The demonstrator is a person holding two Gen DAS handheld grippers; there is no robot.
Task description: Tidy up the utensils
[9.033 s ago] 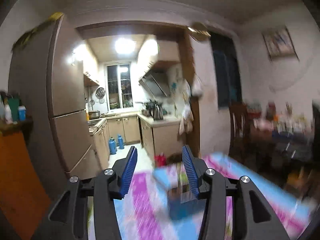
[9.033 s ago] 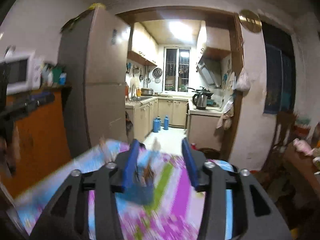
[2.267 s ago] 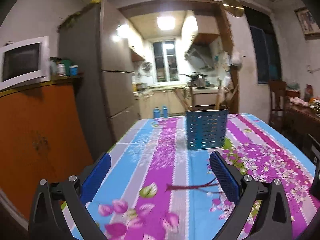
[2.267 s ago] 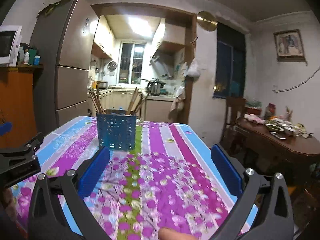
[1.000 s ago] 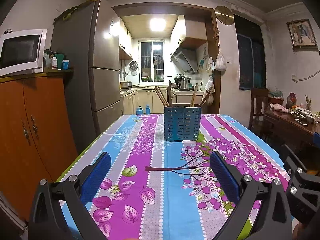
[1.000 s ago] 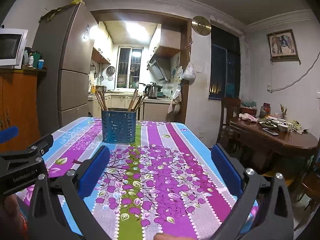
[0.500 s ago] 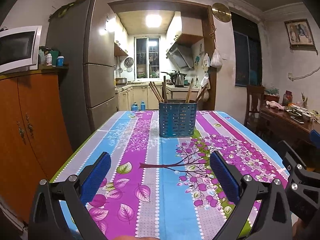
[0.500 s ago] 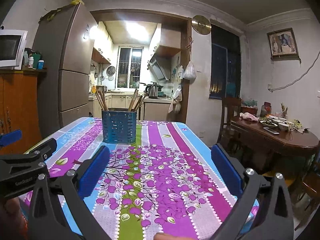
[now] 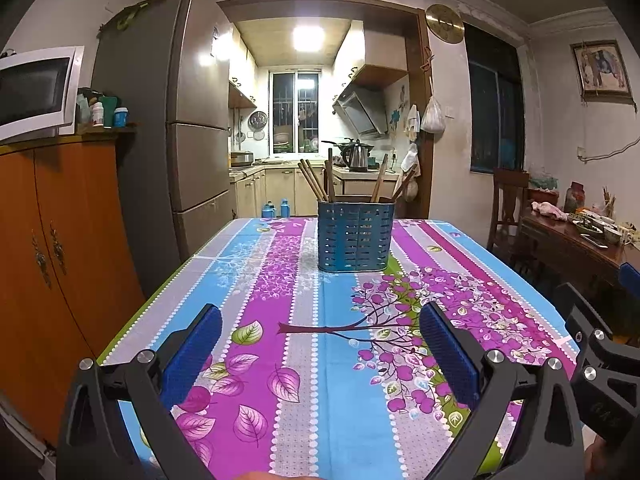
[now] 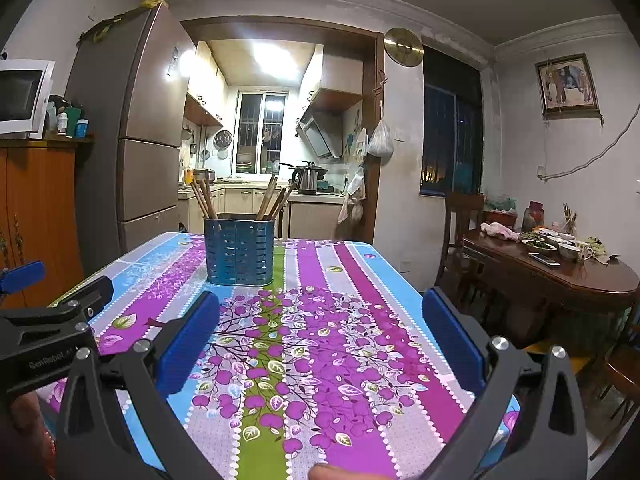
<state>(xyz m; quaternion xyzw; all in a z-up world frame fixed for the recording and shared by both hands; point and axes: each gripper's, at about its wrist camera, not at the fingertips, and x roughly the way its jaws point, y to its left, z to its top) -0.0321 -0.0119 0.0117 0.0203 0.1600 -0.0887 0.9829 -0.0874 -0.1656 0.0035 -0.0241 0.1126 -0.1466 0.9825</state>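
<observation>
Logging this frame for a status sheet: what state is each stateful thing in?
Left gripper: jaws wide open, empty.
Right gripper: jaws wide open, empty.
Blue utensil holder: upright on the table, untouched.
Chopsticks: standing in the holder, leaning outward.
Cabinet doors: closed.
Kitchen ceiling light: on.

Floral striped tablecloth (image 9: pixel 248 280), purple, blue, grey, green. Grey refrigerator (image 9: pixel 176 140) at left, beside orange wooden cabinet (image 9: pixel 52 248). White microwave (image 9: pixel 32 90) on cabinet top. Round brass wall clock (image 10: pixel 403 52) above kitchen doorway. Framed elephant picture (image 10: pixel 567 85) on right wall. Dark wooden dining table (image 10: pixel 560 276) with dishes, right.
</observation>
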